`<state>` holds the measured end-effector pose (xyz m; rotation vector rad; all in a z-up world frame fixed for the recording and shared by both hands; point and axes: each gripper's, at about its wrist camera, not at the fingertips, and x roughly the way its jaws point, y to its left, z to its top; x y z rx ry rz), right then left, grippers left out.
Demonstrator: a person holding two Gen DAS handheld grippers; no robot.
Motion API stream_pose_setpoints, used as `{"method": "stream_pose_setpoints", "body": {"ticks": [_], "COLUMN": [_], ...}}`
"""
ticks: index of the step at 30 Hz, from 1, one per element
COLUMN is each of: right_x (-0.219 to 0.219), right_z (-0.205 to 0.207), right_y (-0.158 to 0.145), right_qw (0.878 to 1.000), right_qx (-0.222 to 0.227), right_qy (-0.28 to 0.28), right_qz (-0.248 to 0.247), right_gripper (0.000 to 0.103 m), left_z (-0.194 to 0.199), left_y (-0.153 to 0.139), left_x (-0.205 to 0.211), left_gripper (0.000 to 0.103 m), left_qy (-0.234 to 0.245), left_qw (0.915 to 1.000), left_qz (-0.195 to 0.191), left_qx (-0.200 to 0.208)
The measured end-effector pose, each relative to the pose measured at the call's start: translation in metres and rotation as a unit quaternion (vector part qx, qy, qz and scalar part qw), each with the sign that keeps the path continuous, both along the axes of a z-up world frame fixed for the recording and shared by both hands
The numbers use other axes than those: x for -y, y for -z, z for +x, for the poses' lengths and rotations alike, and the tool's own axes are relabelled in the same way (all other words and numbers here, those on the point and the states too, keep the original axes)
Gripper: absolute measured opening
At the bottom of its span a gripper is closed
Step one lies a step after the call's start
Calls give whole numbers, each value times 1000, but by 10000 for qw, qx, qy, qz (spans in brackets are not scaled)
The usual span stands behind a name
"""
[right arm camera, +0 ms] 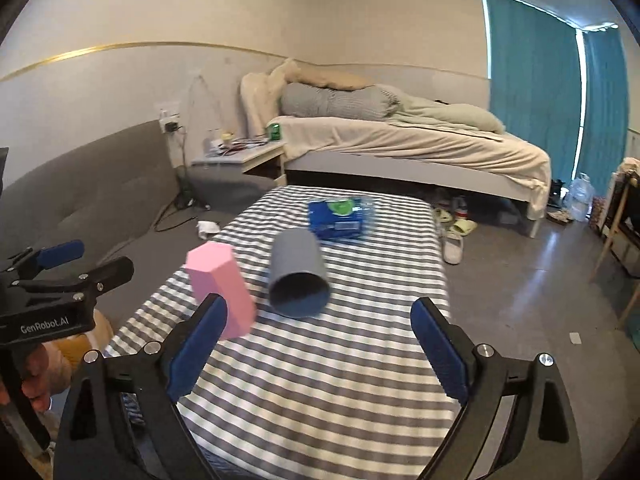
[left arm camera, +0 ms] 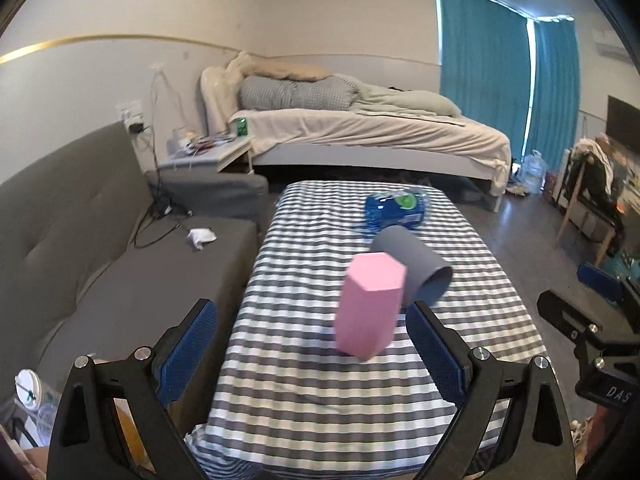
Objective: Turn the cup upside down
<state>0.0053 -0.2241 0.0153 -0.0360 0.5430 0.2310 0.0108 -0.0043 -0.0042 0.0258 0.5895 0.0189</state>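
Note:
A grey-blue cup (right arm camera: 298, 278) lies on its side on the striped table (right arm camera: 320, 380), its open mouth toward me; it also shows in the left wrist view (left arm camera: 416, 270). A pink hexagonal block (left arm camera: 370, 306) stands upright just left of the cup, also seen in the right wrist view (right arm camera: 222, 290). My left gripper (left arm camera: 314, 344) is open and empty, short of the block. My right gripper (right arm camera: 320, 344) is open and empty, short of the cup's mouth. The right gripper also shows at the right edge of the left wrist view (left arm camera: 588, 304).
A blue wipes pack (right arm camera: 340, 216) lies behind the cup at the table's far end. A grey sofa (left arm camera: 100, 240) runs along the table's left side. A bed (right arm camera: 400, 140) and nightstand (right arm camera: 240, 156) stand beyond. Bare floor (right arm camera: 520, 280) lies right of the table.

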Motion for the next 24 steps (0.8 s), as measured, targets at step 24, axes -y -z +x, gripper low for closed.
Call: {"method": "stream_pose_setpoints", "body": {"ticks": [24], "right_x": [-8], "right_z": [5], "right_y": [19], "right_qw": [9997], "right_qx": [-60], "right_qy": [190], "right_qz": [-107], "right_gripper": [103], "left_z": [-10], "left_y": [23], "left_x": [-14], "left_gripper": [103], "left_qy": [-431], "left_qw": [9990], "left_qz": [-59], "left_qx": [64]}}
